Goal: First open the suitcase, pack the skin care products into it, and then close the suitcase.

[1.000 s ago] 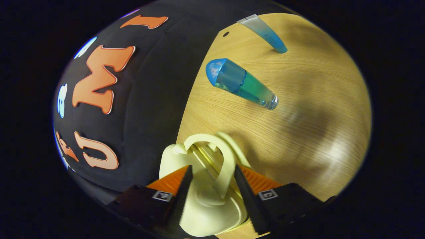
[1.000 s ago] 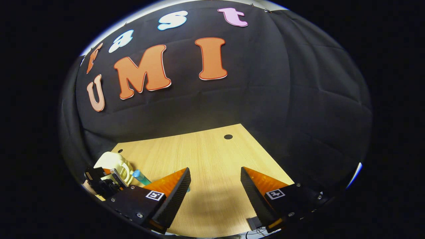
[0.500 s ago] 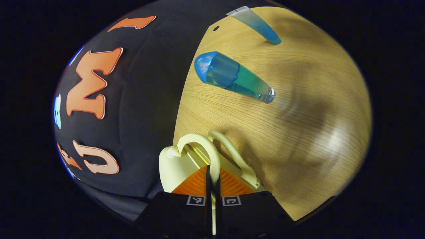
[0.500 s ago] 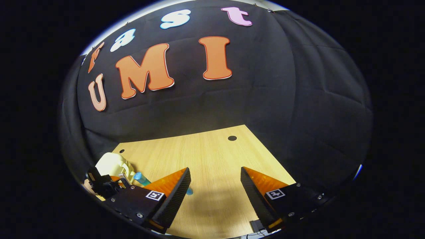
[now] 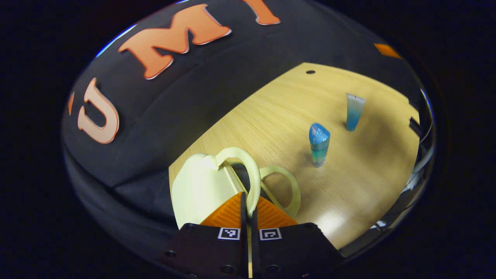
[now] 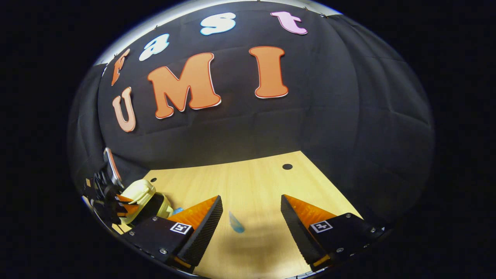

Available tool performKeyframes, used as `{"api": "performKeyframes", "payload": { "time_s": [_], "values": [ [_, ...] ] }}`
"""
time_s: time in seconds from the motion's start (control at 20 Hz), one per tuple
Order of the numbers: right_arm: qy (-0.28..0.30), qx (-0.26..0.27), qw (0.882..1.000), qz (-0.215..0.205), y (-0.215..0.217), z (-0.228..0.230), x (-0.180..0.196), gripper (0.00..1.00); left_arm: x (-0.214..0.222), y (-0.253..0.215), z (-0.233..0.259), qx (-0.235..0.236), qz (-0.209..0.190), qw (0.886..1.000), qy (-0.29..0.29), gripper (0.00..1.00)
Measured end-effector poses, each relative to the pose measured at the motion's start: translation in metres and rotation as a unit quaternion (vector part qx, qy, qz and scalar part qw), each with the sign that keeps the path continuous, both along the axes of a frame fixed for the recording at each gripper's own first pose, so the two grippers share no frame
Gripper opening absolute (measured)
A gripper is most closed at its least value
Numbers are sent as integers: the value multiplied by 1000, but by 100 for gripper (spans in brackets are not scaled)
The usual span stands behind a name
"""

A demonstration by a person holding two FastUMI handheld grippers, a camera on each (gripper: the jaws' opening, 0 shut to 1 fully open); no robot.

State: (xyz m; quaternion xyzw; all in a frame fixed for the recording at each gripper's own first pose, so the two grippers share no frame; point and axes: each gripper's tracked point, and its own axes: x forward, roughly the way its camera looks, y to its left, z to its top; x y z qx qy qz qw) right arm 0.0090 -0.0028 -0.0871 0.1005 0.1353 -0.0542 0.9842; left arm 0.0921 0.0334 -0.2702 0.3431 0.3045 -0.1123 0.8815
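Here the left gripper (image 5: 248,205) pinches one handle (image 5: 248,174) of the small pale suitcase (image 5: 201,190), low centre of the left gripper view. It looks light, stiff and smooth, so the thin handle suits. The right gripper (image 6: 251,217) hangs wide, empty.

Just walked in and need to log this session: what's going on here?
A person works a hand-held gripper in each hand at a wooden table. The left hand-held gripper is shut on one handle of a small pale yellow suitcase, which is partly open. The right hand-held gripper hangs open over the table, holding nothing. A blue bottle and a blue tube stand on the table, not yet packed.
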Motion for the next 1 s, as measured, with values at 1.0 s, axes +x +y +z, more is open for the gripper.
{"api": "performKeyframes", "payload": {
  "time_s": [1.0],
  "values": [
    [-36, 23, 999, 4, 168, 57, -25, 95, 19, 25, -5, -300, 97, 947, -56, 3]
  ]
}}
